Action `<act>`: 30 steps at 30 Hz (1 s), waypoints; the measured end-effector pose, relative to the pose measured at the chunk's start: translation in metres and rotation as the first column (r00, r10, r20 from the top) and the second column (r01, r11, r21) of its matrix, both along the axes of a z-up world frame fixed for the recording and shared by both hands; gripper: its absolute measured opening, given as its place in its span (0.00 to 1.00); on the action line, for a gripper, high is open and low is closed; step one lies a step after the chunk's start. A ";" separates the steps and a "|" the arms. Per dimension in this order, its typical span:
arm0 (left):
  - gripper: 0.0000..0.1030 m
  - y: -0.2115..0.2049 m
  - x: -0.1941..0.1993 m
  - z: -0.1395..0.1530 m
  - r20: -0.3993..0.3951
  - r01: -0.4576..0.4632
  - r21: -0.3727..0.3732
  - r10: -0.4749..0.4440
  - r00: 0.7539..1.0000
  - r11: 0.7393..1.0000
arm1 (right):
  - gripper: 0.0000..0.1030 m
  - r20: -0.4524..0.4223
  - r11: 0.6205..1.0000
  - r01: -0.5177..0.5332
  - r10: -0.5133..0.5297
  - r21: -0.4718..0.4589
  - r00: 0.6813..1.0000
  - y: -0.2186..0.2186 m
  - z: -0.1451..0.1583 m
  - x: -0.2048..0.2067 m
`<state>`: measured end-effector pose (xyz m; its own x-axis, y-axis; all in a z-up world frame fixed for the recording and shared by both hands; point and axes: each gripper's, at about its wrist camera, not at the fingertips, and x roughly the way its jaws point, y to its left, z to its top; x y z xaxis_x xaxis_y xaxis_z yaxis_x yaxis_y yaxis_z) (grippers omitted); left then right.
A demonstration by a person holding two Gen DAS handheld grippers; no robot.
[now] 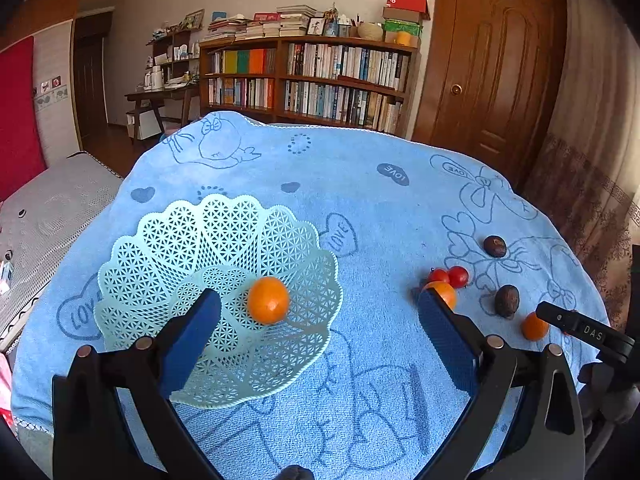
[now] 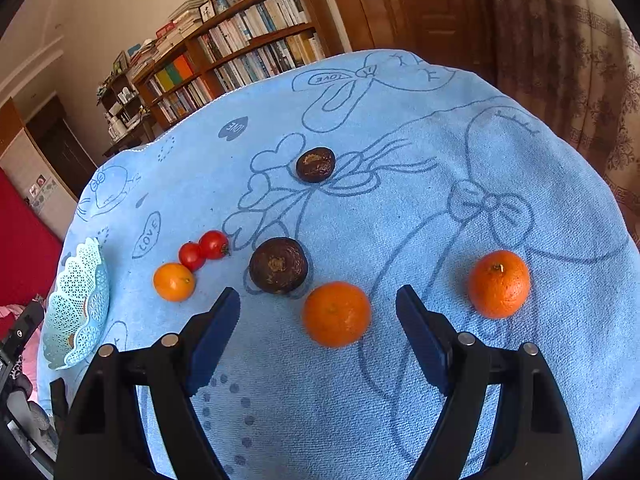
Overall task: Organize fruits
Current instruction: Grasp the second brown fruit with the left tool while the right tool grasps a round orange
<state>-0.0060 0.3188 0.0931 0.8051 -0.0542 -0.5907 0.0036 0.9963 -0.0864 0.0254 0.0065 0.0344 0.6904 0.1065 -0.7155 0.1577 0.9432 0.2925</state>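
Left wrist view: the scene runs from basket to loose fruit, all placed against the basket.
Surface: covered by a blue towel (image 1: 360, 184) printed with cartoon figures and "LOVE" hearts.
Basket: a pale green lattice basket (image 1: 168, 236) sits on the towel at the left side.
Fruit in basket: one small orange (image 1: 268, 300) lies inside the basket, near its right inner wall.
Left claw: the left claw (image 1: 320, 320) is spread wide with nothing between its blue pads; one pad hangs over the basket, the other is to the basket's right.
Loose fruit, right of basket: a small tangerine (image 2: 174, 282) is nearest the basket, then two cherry tomatoes (image 2: 204, 250) touching each other just beyond it.
Dark fruit: a dark brown round fruit (image 2: 279, 265) lies further right of the basket; a second dark fruit (image 2: 315, 164) lies well behind it.
Right claw: the right claw (image 2: 318, 312) is released and wide apart, with a larger orange (image 2: 336, 314) lying on the towel between its pads, touching neither.
Farthest from basket: another orange (image 2: 499, 283), stem up, lies outside the right pad.
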 end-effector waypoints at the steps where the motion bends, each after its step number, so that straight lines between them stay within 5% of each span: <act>1: 0.97 -0.004 0.000 -0.001 -0.004 0.009 0.006 -0.009 1.000 1.000 | 0.77 -0.001 1.000 0.000 0.000 -0.023 1.000 0.002 -0.001 0.001; 18: 0.97 -0.048 0.006 -0.027 -0.088 0.127 0.035 -0.124 0.988 0.991 | 0.40 -0.073 0.992 -0.030 0.021 -0.121 0.997 0.011 -0.023 0.012; 30: 0.97 -0.100 0.023 -0.057 -0.196 0.250 0.049 -0.236 0.952 0.967 | 0.39 -0.058 0.996 -0.037 0.032 -0.087 0.998 0.004 -0.023 0.010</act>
